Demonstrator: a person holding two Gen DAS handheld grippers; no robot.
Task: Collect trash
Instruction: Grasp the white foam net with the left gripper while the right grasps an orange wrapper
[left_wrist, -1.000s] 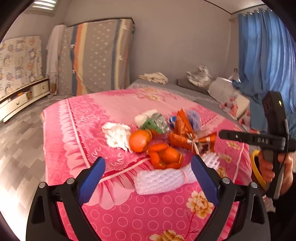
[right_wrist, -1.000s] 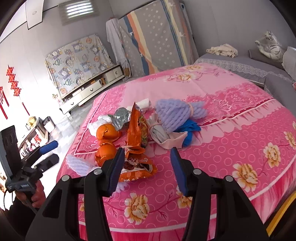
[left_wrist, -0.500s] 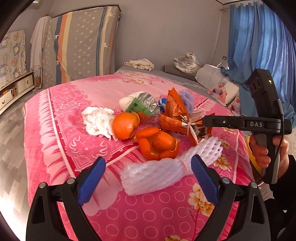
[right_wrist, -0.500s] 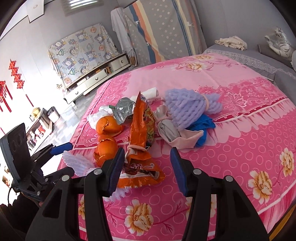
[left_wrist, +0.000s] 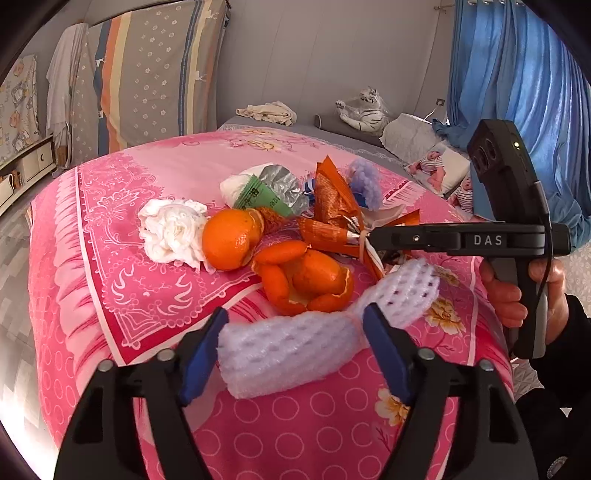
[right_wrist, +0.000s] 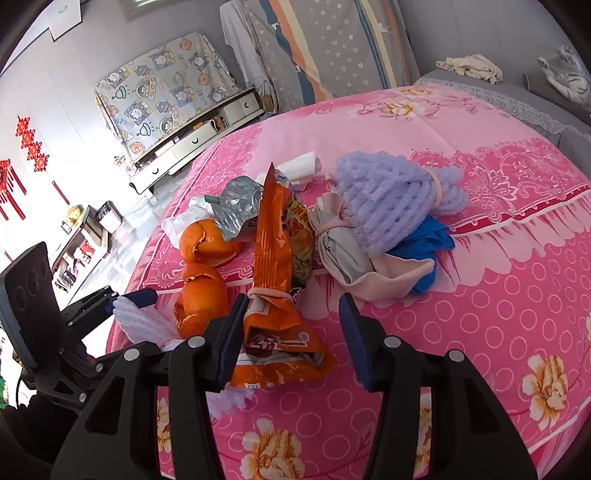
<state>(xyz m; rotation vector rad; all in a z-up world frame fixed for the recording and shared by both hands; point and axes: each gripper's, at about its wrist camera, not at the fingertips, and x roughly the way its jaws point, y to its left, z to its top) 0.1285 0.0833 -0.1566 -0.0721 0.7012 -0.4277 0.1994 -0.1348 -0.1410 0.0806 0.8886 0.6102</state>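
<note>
A pile of trash lies on the pink bedspread (left_wrist: 122, 295). My left gripper (left_wrist: 295, 339) is open around a white foam fruit net (left_wrist: 291, 350), its pads at the net's two sides. Behind it lie orange peels (left_wrist: 303, 280), a crumpled white tissue (left_wrist: 173, 229) and a silver-green wrapper (left_wrist: 269, 192). My right gripper (right_wrist: 291, 336) is open around the lower end of an orange snack bag (right_wrist: 280, 258). A purple foam net (right_wrist: 391, 199), a grey-beige wrapper (right_wrist: 354, 266) and a blue scrap (right_wrist: 424, 247) lie to the right.
The bed's near edge drops to a tiled floor (left_wrist: 14, 280). A mattress (left_wrist: 155, 74) leans on the back wall. Blue curtains (left_wrist: 517, 81) hang at the right. A low cabinet (right_wrist: 199, 136) stands across the room. A grey couch (right_wrist: 517, 96) lies beyond the bed.
Both grippers moved forward and down to the pile. My left jaws narrowed around the white foam net. The right jaws now straddle the orange snack bag.
</note>
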